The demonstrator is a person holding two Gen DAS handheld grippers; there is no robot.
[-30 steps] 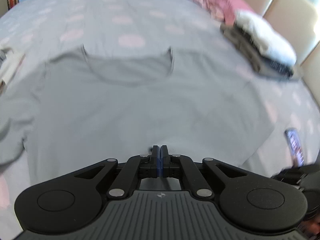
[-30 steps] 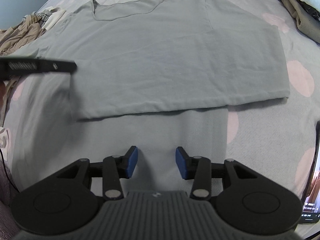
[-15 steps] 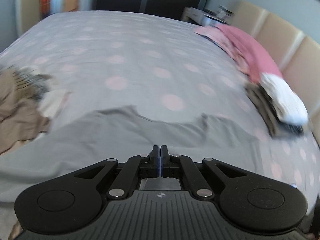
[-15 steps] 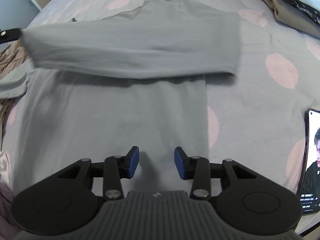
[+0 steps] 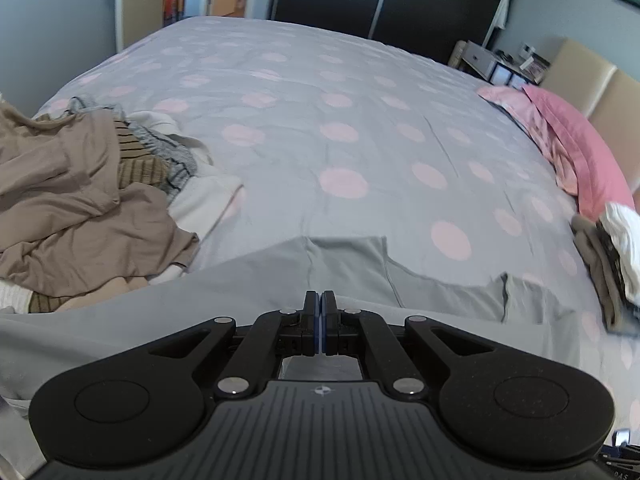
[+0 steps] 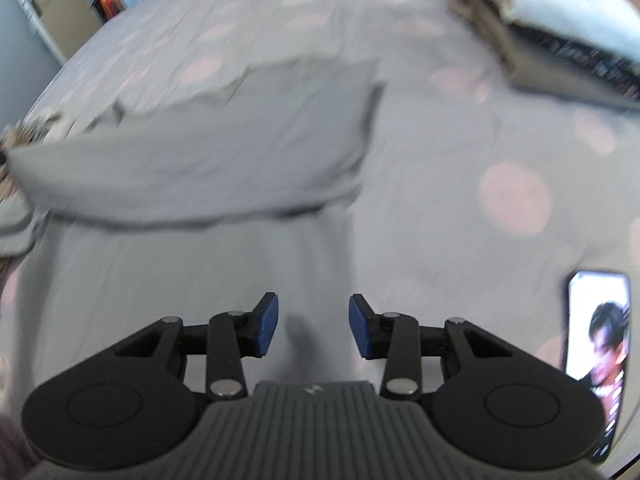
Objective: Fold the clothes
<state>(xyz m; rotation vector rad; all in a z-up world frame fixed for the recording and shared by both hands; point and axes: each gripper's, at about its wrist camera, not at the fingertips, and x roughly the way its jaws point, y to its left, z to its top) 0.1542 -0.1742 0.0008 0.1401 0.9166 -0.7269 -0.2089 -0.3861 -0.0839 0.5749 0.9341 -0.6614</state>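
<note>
The left gripper [image 5: 321, 312] has its two blue-padded fingers pressed together, and the edge of the grey shirt [image 5: 248, 296] is pinched between them. The cloth hangs from the fingertips and spreads out on both sides, so it fills the lower part of the left wrist view. Beyond the raised edge, the neckline and one shoulder of the shirt lie on the bed [image 5: 340, 120], which has a grey cover with pink dots.

The right gripper [image 6: 312, 322] has its fingers well apart and holds nothing. It hovers over the lower part of the grey shirt [image 6: 200, 160], which lies flat on the cover below it. Further out in this blurred view, the upper part of the shirt is lifted in a broad fold across the picture, above the flat part.

To the left of the shirt is a heap of loose clothes [image 5: 80, 200] in brown, striped and white cloth. To the right, near the beige headboard [image 5: 600, 92], a pink pillow [image 5: 576, 148] rests on the cover, and beside it sits a stack of folded clothes [image 5: 612, 256]. A phone [image 6: 598, 340] with a lit screen lies on the cover just right of the right gripper.
</note>
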